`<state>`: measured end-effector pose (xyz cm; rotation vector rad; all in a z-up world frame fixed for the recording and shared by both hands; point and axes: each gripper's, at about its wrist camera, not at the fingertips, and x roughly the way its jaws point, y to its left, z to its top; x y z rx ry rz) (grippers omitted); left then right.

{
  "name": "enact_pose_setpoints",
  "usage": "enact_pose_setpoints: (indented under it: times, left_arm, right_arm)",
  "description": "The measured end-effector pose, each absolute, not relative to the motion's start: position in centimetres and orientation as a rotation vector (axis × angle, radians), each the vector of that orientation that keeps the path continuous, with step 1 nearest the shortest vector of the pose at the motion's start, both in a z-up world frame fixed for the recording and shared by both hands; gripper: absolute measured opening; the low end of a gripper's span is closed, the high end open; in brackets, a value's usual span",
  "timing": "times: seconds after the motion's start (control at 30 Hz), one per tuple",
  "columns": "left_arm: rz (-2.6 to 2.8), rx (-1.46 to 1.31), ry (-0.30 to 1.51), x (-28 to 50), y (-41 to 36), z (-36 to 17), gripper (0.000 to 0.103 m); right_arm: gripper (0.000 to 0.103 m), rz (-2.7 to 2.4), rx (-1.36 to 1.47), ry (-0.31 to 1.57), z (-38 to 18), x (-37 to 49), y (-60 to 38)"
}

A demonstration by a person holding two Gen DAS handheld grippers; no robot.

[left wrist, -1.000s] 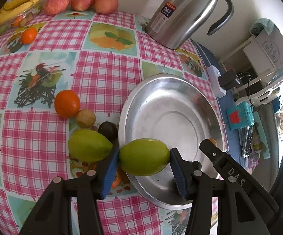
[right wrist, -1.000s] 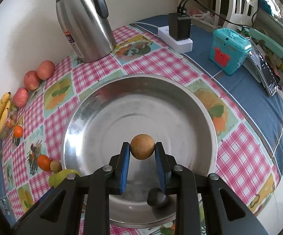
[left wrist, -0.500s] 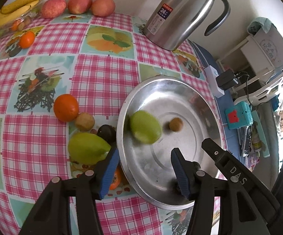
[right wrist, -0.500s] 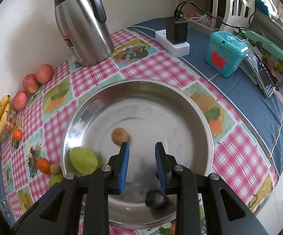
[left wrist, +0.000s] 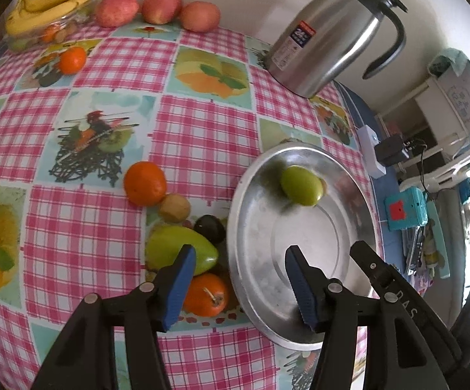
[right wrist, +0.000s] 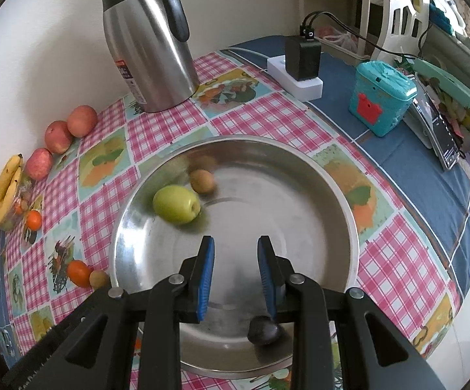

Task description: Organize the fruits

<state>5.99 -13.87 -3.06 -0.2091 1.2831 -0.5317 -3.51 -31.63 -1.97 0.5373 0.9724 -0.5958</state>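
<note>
A wide steel bowl [left wrist: 300, 336] [right wrist: 348, 195] sits on the checked tablecloth. Inside it, at the far left, a green fruit [left wrist: 300, 185] [right wrist: 176, 208] lies against a small brown fruit [right wrist: 202, 180]. A dark fruit [right wrist: 264, 330] rests in the bowl's near part, under my right finger. My left gripper [left wrist: 239, 260] is open and empty, straddling the bowl's left rim. Left of that rim lie a green mango [left wrist: 173, 253], a dark fruit [left wrist: 209, 227], an orange-red fruit [left wrist: 205, 294], a brown fruit [left wrist: 175, 208] and an orange [left wrist: 144, 187]. My right gripper [right wrist: 236, 247] hangs over the bowl, narrowly open with nothing between its pads.
A steel jug [left wrist: 329, 42] [right wrist: 150, 42] stands behind the bowl by the wall. Three apples [left wrist: 163, 6], bananas [left wrist: 53, 3] and a tangerine [left wrist: 71, 60] lie at the far left. A power strip with a charger [right wrist: 300, 61] and a teal box [right wrist: 381, 97] sit on the blue cloth.
The green fruit left my left gripper and rolled to the bowl's far side. The brown fruit left my right gripper and rolled beside it. The left jaws widened.
</note>
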Motion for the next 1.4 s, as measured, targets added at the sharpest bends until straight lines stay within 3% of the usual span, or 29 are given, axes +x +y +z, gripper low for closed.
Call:
enact_pose_setpoints:
  times: [0.97, 1.0, 1.07, 1.2, 1.27, 1.4]
  left_arm:
    - [-0.094, -0.3, 1.133, 10.1, 0.5, 0.9, 0.062]
    - [-0.082, -0.291, 1.128, 10.2, 0.8, 1.0, 0.063]
    - [-0.056, -0.271, 1.115, 10.2, 1.5, 1.3, 0.066]
    - [-0.026, -0.247, 1.107, 10.1, 2.2, 1.6, 0.07]
    - [-0.021, -0.245, 1.11, 10.2, 2.2, 1.5, 0.074]
    - [-0.028, -0.225, 1.13, 10.2, 1.9, 1.1, 0.083]
  right_arm:
    - [0.028, -0.324, 0.382, 1.016, -0.8, 0.3, -23.8]
    - [0.03, -0.314, 0.37, 1.017, -0.7, 0.4, -23.4]
    - [0.047, -0.295, 0.342, 1.021, -0.6, 0.6, -22.5]
    - [0.051, -0.253, 0.313, 1.03, -0.6, 1.1, -21.1]
    - [0.062, -0.234, 0.298, 1.036, -0.6, 1.3, -20.5]
    - [0.069, -0.207, 0.275, 1.05, -0.7, 1.5, -19.6]
